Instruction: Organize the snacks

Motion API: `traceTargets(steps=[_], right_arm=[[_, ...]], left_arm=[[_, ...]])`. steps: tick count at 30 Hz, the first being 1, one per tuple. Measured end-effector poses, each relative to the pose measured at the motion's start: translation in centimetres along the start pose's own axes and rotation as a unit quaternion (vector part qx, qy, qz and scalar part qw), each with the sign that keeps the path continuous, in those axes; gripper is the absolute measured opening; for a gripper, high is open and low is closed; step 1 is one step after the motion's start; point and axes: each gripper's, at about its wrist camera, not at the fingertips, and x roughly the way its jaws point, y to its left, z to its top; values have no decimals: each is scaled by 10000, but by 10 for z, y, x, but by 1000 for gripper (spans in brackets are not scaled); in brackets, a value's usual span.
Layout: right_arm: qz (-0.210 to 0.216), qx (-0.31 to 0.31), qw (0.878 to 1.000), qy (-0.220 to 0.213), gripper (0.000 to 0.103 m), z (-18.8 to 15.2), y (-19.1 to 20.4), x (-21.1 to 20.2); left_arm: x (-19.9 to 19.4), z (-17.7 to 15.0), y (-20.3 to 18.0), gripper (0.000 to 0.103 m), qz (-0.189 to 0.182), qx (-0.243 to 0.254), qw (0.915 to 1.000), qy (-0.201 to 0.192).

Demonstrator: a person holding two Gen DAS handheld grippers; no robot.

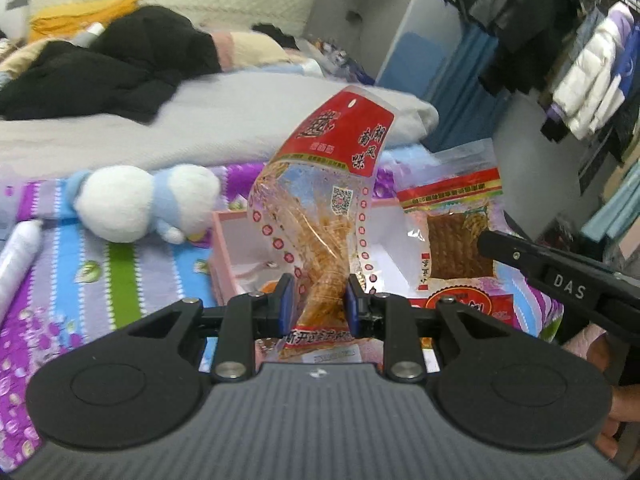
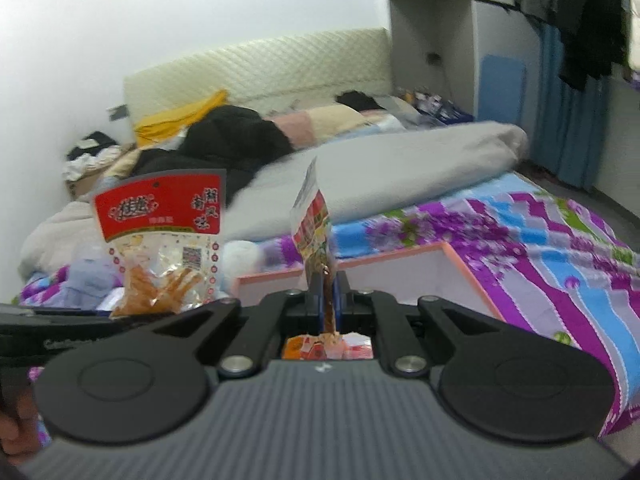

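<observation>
In the left wrist view, the left hand-held gripper point(image 1: 318, 300) is seen clenched on a snack packet with a red header point(image 1: 320, 200), the blue pads pressing its lower, crumpled part while the rest stands up ahead of the fingers. Directly beyond the fingertips a pink box point(image 1: 224, 248) with a white inside is seen lying open on the patterned bedsheet point(image 1: 100, 280); what little of its inside shows is bare, though much is hidden by the packet. To the right of the fingers a second, flatter snack packet point(image 1: 452, 248) is seen face-on, held up beside the box. The black body of the other gripper enters from the right edge, with part of a hand point(image 1: 612, 400) below it. A white and blue plush toy point(image 1: 148, 204) lies to the left on the sheet.

In the right wrist view, the right hand-held gripper point(image 2: 329, 300) is seen nearly shut on that thin packet point(image 2: 314, 220), which is presented edge-on and rises from between the fingers. The pink box point(image 2: 400, 256) lies just ahead and slightly right. The red-header packet point(image 2: 164, 240) is seen raised to the left, above the other gripper's body.

By judgement, the task is at an early or middle stage: two packets are lifted but neither is yet placed, and both remain to be set into the box.
</observation>
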Motion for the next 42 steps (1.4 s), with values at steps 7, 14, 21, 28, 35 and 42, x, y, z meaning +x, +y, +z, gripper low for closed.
traceTargets(steps=[7,14,21,28,35,42], right_arm=[[-298,262,9976,560,8,-22,-30,60],[-433,412,9914,1165,8,-55,-38,111],[-336,622,9887,1326,10,-68,-39,125],[-343,776,9883,1268,16,-58,-43,112],[-301,775,9940,717,57,-38,-40,56],[-237,297,9991,196,57,-6,-22,-4]], left_arm=[[86,3,0,30,-28,184,9979,617],[145,-15,18,31,-39,165,9925,1213],[160,-24,24,34,37,201,9909,1330],[120,-14,14,67,204,312,9939,1035],[44,0,-3,67,234,413,9976,511],[-46,22,-20,67,335,726,9967,-118]])
